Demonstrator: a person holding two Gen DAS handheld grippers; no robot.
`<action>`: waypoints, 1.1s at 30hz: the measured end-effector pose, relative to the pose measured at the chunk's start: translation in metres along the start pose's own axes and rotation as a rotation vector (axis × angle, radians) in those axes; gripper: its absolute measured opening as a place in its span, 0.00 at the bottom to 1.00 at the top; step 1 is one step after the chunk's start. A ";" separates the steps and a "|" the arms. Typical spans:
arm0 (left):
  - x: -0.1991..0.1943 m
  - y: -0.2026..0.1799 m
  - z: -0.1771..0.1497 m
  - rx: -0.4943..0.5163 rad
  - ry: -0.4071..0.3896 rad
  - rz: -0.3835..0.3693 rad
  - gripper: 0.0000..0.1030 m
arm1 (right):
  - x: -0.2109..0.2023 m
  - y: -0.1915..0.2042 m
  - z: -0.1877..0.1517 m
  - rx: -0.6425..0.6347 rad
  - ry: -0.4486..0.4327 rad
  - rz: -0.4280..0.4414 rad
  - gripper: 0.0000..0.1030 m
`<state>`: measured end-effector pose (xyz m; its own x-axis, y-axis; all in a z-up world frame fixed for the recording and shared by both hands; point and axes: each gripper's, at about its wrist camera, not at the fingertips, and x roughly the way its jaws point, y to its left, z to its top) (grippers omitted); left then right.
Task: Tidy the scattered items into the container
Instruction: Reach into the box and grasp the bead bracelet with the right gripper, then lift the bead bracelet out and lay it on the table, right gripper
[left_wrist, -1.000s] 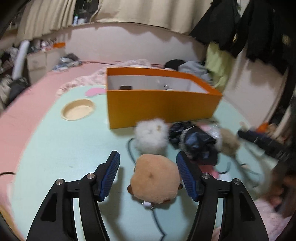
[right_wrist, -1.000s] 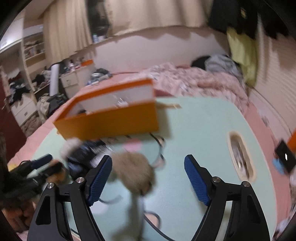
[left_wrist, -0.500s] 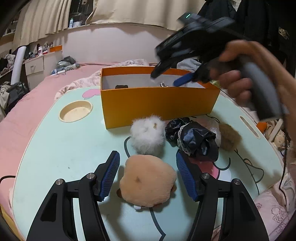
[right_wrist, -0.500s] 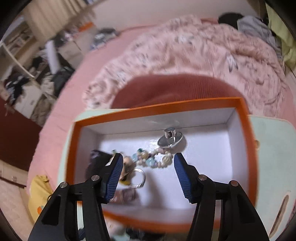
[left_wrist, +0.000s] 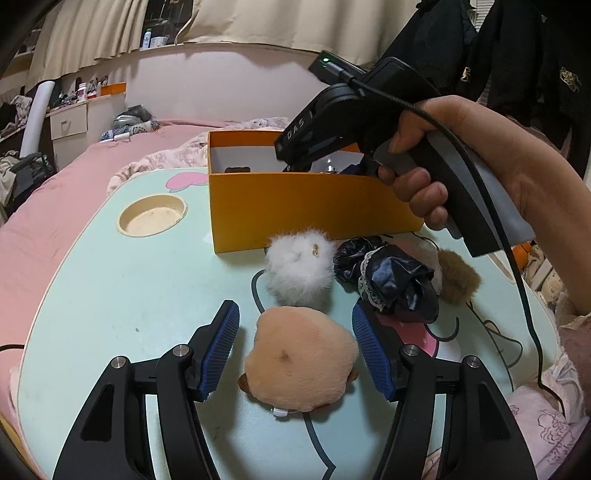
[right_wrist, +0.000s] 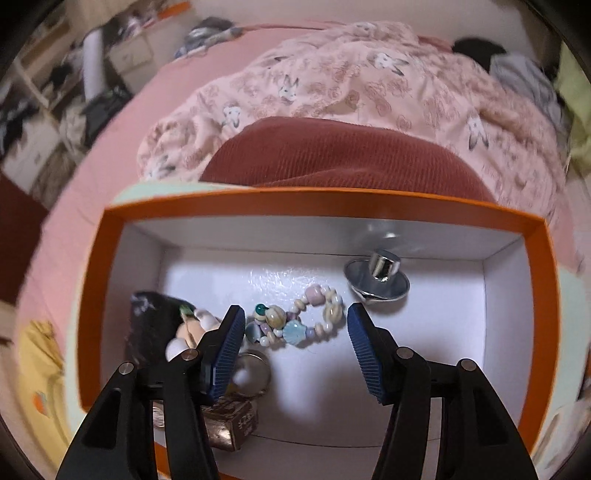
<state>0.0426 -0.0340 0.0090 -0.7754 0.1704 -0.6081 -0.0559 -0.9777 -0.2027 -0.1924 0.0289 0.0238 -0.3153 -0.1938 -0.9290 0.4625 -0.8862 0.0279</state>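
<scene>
Mint table, left gripper jaws apart around tan plush, untouching

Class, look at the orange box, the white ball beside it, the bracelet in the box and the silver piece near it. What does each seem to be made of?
Box: likely cardboard, matte orange outside, white inside, thin folded walls.
White ball: fluffy fur or faux fur, long loose fibres.
Bracelet: glossy beads, some shell-shaped; plastic or real shell, unclear.
Silver piece: probably polished metal, mirror-like reflections.

Dim warm indoor light; fisheye bending at edges; right view edges motion-blurred; soft shadows
</scene>
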 end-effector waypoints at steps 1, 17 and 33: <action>0.000 0.000 0.000 -0.001 0.002 -0.001 0.62 | 0.001 0.005 -0.002 -0.032 -0.003 -0.047 0.45; 0.000 0.005 0.000 -0.023 -0.003 -0.012 0.62 | -0.067 -0.031 -0.038 0.033 -0.235 0.157 0.20; 0.003 0.005 0.001 -0.029 0.010 -0.014 0.62 | -0.080 -0.033 -0.213 -0.046 -0.227 0.222 0.21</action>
<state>0.0392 -0.0386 0.0071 -0.7683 0.1856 -0.6126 -0.0485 -0.9712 -0.2335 -0.0062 0.1633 0.0190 -0.3772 -0.4738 -0.7957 0.5759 -0.7929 0.1991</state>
